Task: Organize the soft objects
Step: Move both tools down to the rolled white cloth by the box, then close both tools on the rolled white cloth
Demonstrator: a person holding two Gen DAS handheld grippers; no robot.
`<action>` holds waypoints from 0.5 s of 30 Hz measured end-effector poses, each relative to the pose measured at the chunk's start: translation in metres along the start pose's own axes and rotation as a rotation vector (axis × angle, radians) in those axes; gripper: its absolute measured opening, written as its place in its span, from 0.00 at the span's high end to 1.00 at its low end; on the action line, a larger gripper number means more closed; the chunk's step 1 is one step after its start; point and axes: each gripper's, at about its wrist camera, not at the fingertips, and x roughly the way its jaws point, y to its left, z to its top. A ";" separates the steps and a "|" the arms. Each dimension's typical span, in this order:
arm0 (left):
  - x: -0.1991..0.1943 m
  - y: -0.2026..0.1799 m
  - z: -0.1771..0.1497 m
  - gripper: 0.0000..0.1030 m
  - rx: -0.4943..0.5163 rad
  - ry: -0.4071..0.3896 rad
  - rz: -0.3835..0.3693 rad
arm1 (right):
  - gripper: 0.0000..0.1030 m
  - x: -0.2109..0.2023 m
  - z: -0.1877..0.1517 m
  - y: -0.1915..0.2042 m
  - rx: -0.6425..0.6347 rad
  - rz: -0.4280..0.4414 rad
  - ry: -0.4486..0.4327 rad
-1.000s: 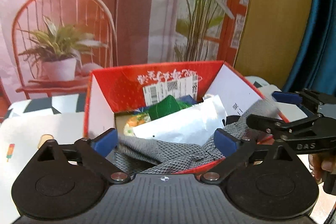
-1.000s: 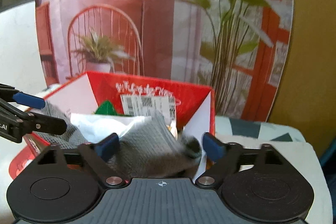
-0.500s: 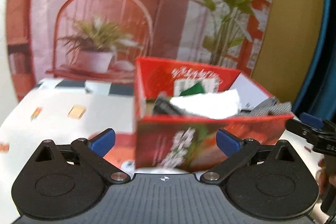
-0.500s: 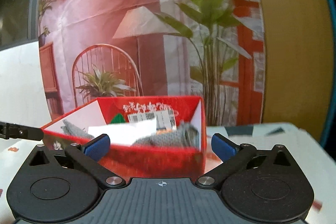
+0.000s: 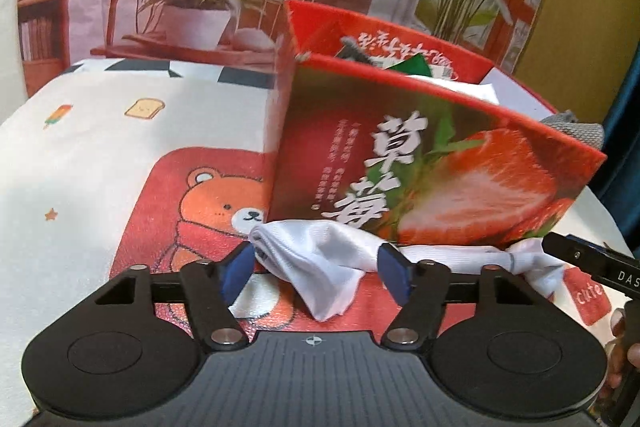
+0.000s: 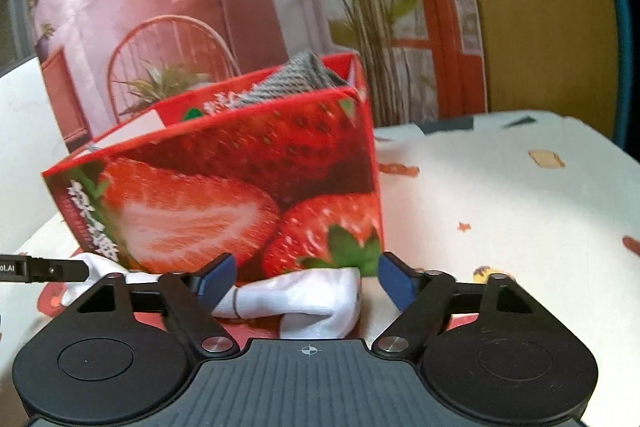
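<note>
Two grippers work low over a table [image 5: 100,155] spread with a cartoon cloth whose bear patch [image 5: 192,211] lies under the action. Largest on it is the strawberry box [image 5: 420,163], open-topped and already holding soft things: a grey knit [image 6: 296,79] pokes above its rim, with something green and something white beside it. Just in front of the box's near wall lies the white sock [image 5: 320,267], a limp, twisted length stretched across the patch, one bunched end to the left and a pinched, flared end to the right. The left gripper [image 5: 316,271] straddles the bunched end; its jaws have just been closing, the sock lies between them, yet both blue pads seem to stand a little clear of the fabric, so nothing is clamped. The right gripper [image 6: 306,279] straddles the other end likewise, jaws also just narrowing, sock between them, pads apparently short of a pinch. By its look the sock is very light, floppy and a bit slick; it will sag and fold wherever it is unsupported. A hold at each end, on the thicker bunched folds rather than a single thin layer, should keep it from slipping out and let it be lifted taut over the rim.
</note>
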 end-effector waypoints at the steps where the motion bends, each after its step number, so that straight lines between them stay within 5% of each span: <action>1: 0.003 0.002 0.000 0.42 -0.006 0.001 0.002 | 0.36 0.003 -0.001 -0.002 0.010 -0.006 0.012; 4: 0.012 0.006 -0.002 0.52 -0.032 0.007 0.000 | 0.46 0.011 -0.005 -0.004 0.034 -0.019 0.043; 15: 0.013 0.002 -0.014 0.57 0.015 -0.039 0.010 | 0.52 0.019 -0.007 -0.009 0.054 -0.002 0.088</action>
